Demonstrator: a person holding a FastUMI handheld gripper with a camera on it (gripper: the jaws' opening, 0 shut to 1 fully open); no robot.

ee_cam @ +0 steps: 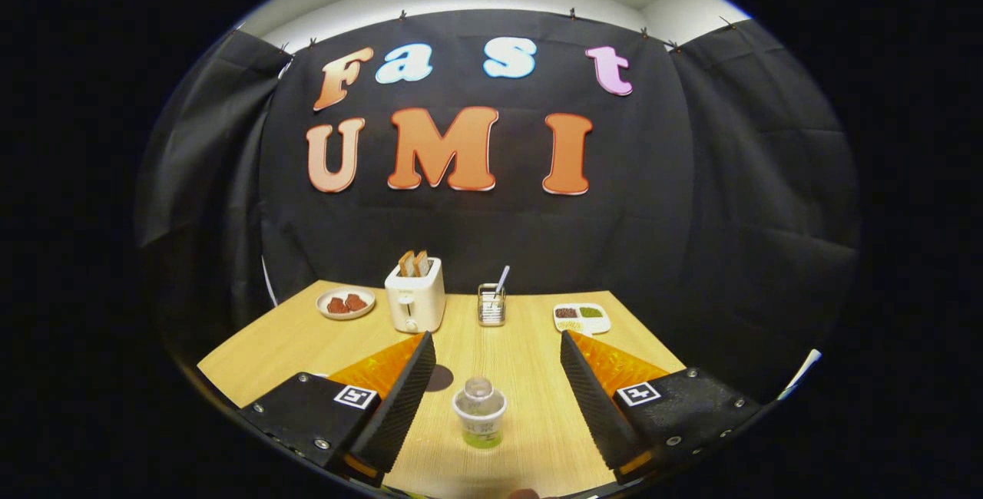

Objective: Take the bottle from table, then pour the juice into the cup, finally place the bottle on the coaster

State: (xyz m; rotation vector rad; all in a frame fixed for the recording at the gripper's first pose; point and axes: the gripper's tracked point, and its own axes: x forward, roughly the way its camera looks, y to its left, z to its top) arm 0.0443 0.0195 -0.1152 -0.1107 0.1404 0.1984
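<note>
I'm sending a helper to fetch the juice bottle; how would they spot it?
On the wooden table, the bottle stands upright between the open gripper's fingers, well in front of the toaster. It alone is small, clear, with green juice at its base.

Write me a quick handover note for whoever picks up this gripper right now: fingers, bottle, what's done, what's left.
Gripper: open, fingers wide apart, holding nothing.
Bottle: upright on the table, between the fingers, touching neither, cap on.
A dark round patch beside one finger may be the coaster; I cannot tell. The cup I cannot pick out.
Done: nothing, only lined up on the bottle.
Left: close on the bottle, lift, pour into the cup, set the bottle on the coaster.
</note>
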